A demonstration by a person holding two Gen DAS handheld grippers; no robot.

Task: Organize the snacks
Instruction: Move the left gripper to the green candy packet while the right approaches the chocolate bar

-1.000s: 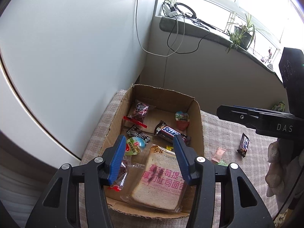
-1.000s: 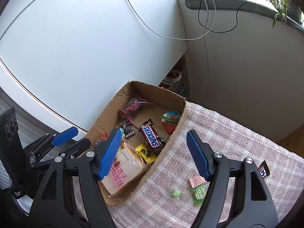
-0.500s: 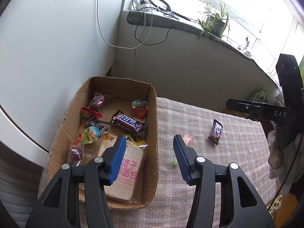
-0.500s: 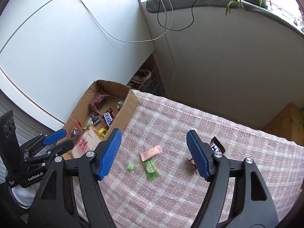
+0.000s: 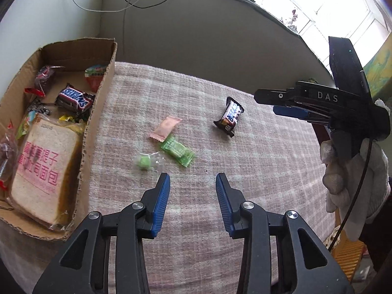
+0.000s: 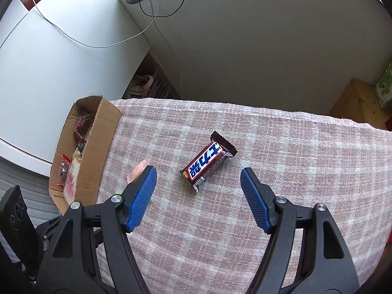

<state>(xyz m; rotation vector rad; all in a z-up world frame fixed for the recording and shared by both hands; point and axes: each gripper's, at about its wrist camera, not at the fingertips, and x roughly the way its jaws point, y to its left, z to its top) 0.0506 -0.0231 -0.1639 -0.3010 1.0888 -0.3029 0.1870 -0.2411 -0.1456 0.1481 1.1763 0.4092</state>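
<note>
A cardboard box (image 5: 98,112) at the table's left holds a bagged bread slice (image 5: 41,169), a Snickers bar (image 5: 73,99) and several small snacks; it also shows in the right wrist view (image 6: 98,152). On the checked cloth lie a pink candy (image 5: 166,128), a green packet (image 5: 177,150), a small green sweet (image 5: 144,161) and a brown mini bar (image 5: 229,117). My left gripper (image 5: 192,178) is open and empty, just short of the green packet. My right gripper (image 6: 198,174) is open and empty, with the mini bar (image 6: 208,161) between its fingers.
The pink checked cloth (image 6: 269,147) covers the table. A white cabinet (image 6: 61,56) and a grey wall stand behind it. A wooden crate (image 6: 355,103) sits at the far right. The gloved hand (image 5: 352,171) holds the right gripper (image 5: 318,105), seen side-on.
Both grippers have swung right, away from the box. The left now faces the loose sweets on the cloth. The right has come down close over the mini bar.
</note>
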